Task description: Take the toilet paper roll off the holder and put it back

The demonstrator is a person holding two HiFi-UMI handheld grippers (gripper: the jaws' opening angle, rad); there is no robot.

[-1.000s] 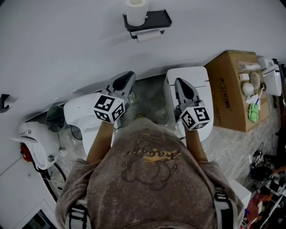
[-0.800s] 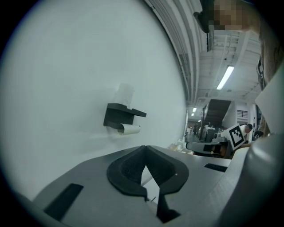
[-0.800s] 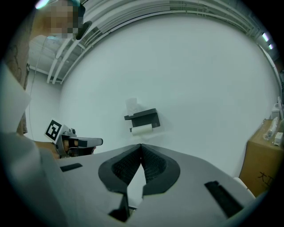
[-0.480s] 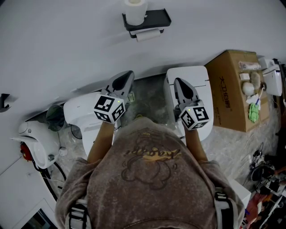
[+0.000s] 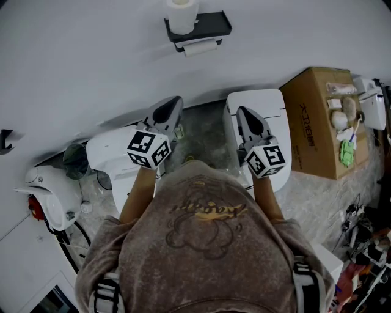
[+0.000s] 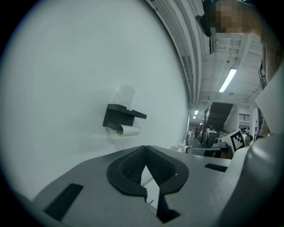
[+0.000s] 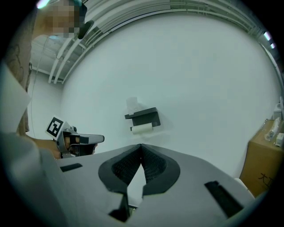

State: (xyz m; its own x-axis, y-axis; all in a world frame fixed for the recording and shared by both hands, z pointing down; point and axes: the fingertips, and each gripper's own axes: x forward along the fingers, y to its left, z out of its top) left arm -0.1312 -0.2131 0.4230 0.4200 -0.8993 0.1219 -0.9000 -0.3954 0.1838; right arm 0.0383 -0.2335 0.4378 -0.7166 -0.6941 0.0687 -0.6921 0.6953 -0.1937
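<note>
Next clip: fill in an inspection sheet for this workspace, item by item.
Surface: white wall; stone-patterned floor.
Job's things: black holder on wall; toilet paper roll hung beneath; second roll standing on top.
Clutter: cardboard box with small items, right; white appliances, left.
Grippers: left hand-held gripper and right hand-held gripper shut, empty, short of the holder.
Cables: black cable, lower left.
Surroundings: lit hall beyond the wall's end.

Right gripper (image 7: 141,146) shut and empty, facing the holder (image 7: 144,117).
I see my jaws meeting tip to tip with nothing between them. Beyond them, on the white wall (image 7: 199,71), the dark holder carries a toilet paper roll (image 7: 142,128) under its shelf. The left gripper (image 7: 82,139) shows at left, a cardboard box (image 7: 265,166) at right.
</note>
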